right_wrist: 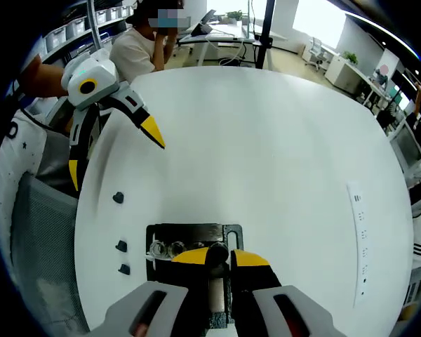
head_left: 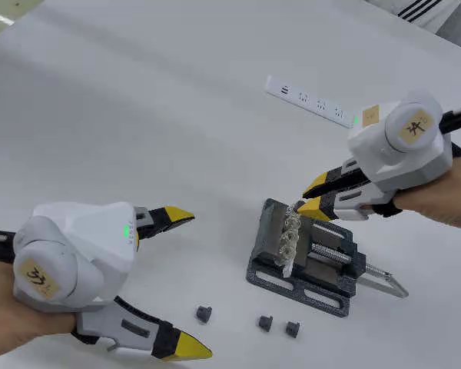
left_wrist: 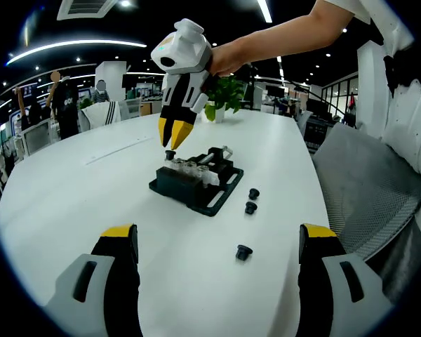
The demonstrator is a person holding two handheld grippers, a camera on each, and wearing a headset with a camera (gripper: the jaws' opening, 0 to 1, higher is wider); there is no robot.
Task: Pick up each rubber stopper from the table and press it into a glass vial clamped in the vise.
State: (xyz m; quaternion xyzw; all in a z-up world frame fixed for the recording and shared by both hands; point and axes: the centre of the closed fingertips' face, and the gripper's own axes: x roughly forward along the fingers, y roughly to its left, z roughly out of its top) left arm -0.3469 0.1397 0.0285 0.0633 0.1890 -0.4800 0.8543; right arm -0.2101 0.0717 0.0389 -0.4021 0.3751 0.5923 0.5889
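So the right gripper (head_left: 315, 197) has its fingers pinched on one dark stopper (left_wrist: 170, 154), and it's hanging right at the fingertips, directly over the end of the row of vials (head_left: 290, 234) in the vise (head_left: 303, 261). From the left gripper view the stopper looks like it's touching the mouth of that end vial, or just about. I'd call it mid-press, not seated yet.

The left gripper (head_left: 184, 280) is doing nothing: fingers spread wide, nothing between them, parked over the worktop (head_left: 138, 115).

Progress-wise, three loose stoppers (head_left: 265, 323) are lying on the worktop out ahead of the left fingers, between them and the vise, so at least three more to go after this one. Can't honestly tell whether any other vials are already plugged; the glass is too small and shiny from here.

The held stopper's long axis runs straight on from the right fingers, narrow end apparently pointing down into the vial. The vials stand upright with mouths toward those fingers, and the row runs along the vise's clamp faces, crosswise under the fingertips.
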